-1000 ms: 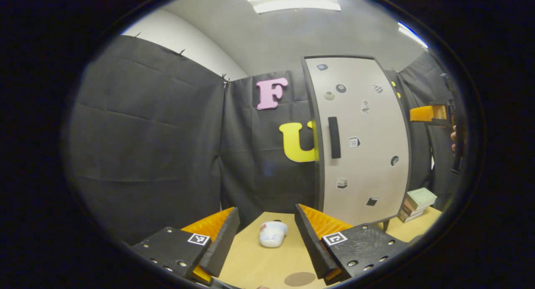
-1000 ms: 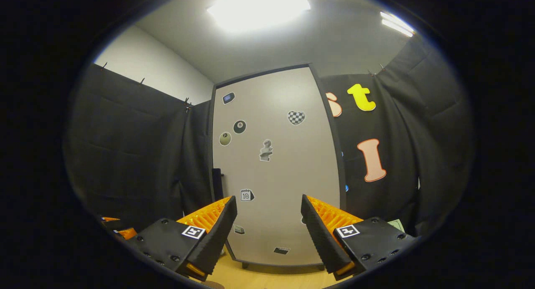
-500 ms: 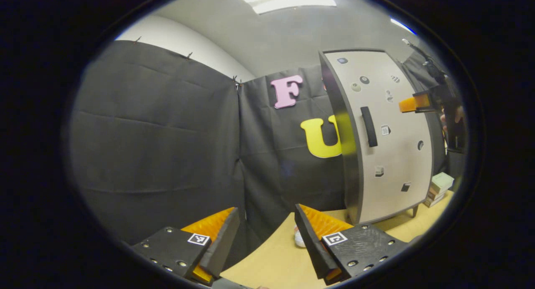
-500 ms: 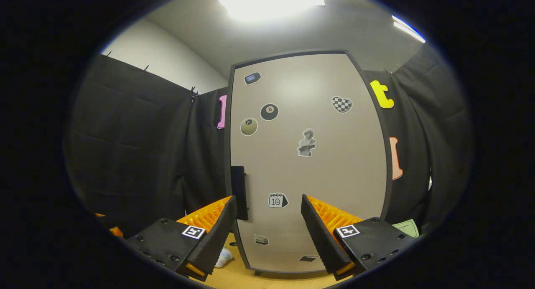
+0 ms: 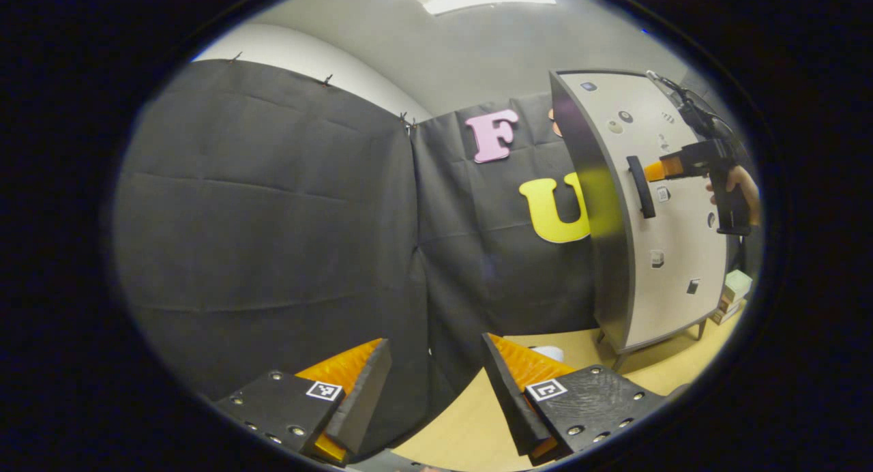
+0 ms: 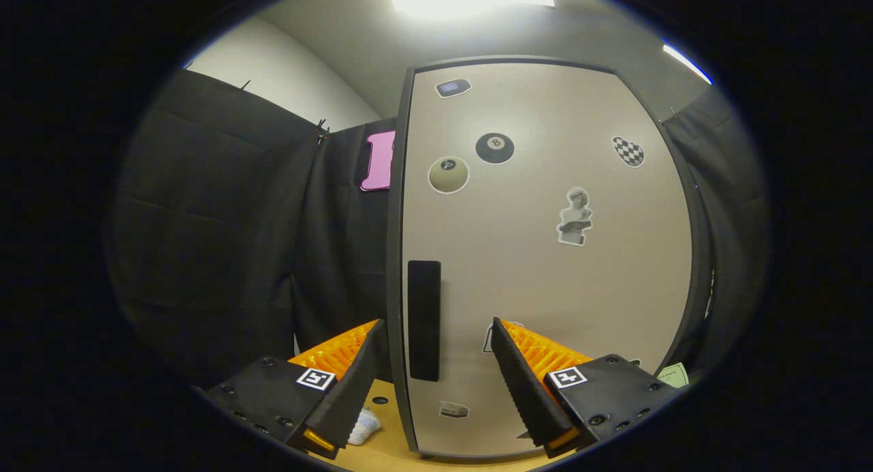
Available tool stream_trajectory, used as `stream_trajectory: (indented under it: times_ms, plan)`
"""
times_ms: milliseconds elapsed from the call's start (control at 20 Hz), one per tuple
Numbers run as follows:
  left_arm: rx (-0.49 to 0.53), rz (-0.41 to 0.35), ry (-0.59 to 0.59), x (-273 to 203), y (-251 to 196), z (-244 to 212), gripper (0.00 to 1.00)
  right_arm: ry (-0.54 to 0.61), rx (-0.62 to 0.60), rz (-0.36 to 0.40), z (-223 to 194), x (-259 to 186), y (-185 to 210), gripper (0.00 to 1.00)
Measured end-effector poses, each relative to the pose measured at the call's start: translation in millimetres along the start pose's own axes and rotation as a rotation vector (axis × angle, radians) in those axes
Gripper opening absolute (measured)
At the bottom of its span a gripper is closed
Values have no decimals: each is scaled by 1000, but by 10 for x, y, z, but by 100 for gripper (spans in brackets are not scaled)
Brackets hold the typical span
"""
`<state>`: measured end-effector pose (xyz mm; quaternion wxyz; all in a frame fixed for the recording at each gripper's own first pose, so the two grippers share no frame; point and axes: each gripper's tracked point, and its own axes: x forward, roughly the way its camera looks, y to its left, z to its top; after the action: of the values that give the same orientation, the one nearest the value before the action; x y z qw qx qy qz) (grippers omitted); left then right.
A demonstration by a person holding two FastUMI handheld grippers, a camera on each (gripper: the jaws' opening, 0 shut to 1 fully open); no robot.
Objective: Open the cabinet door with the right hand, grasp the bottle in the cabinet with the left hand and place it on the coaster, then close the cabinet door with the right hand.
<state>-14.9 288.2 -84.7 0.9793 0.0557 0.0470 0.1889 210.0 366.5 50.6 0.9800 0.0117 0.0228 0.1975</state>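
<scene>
The beige cabinet (image 6: 545, 267) stands with its door shut, stickers scattered over its front. Its black vertical handle (image 6: 423, 320) sits at the door's left edge. My right gripper (image 6: 436, 327) is open and close to the door, and the handle appears in the gap between its fingers. In the left gripper view the cabinet (image 5: 672, 254) stands at the far right. There the right gripper (image 5: 660, 170), held by a hand (image 5: 740, 185), points at the handle (image 5: 640, 185) from just short of it. My left gripper (image 5: 434, 342) is open and holds nothing, low over the table.
A wooden table (image 5: 477, 424) carries the cabinet on short legs. A white crumpled cloth (image 5: 549, 352) lies on the table left of the cabinet, and the cloth (image 6: 361, 428) also shows beside my right gripper's left finger. Stacked books (image 5: 733, 288) sit right of the cabinet.
The right gripper has moved closer to the door and left, bringing the handle between its fingers. The left gripper view has swung left, so the cabinet sits farther right in it.
</scene>
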Motion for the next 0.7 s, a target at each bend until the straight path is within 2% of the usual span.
stream_trajectory:
  times_ms: [150,200,250,350,400,450,500,550,600,700]
  plan:
    - [-5,11,19,46,84,-108,80,52,21,-1,-154,234,95,97]
    - [-7,14,23,70,97,-124,80,71,21,-7,-198,302,117,92]
    - [-11,17,25,98,108,-150,80,84,21,-12,-235,352,133,96]
    - [-17,18,32,119,103,-182,80,107,21,-22,-281,438,153,90]
    - [-18,19,34,134,111,-188,81,112,25,-21,-274,468,157,82]
    - [-19,19,36,152,106,-206,82,113,30,-20,-272,482,184,79]
    - [-23,17,36,170,100,-200,80,116,29,-44,-270,521,152,65]
    - [-28,13,37,182,84,-224,80,119,27,-75,-264,505,88,55]
    - [-33,9,37,195,62,-224,82,129,48,-74,-270,519,86,38]
    - [-44,-5,33,220,3,-203,82,146,70,-56,-282,491,104,36]
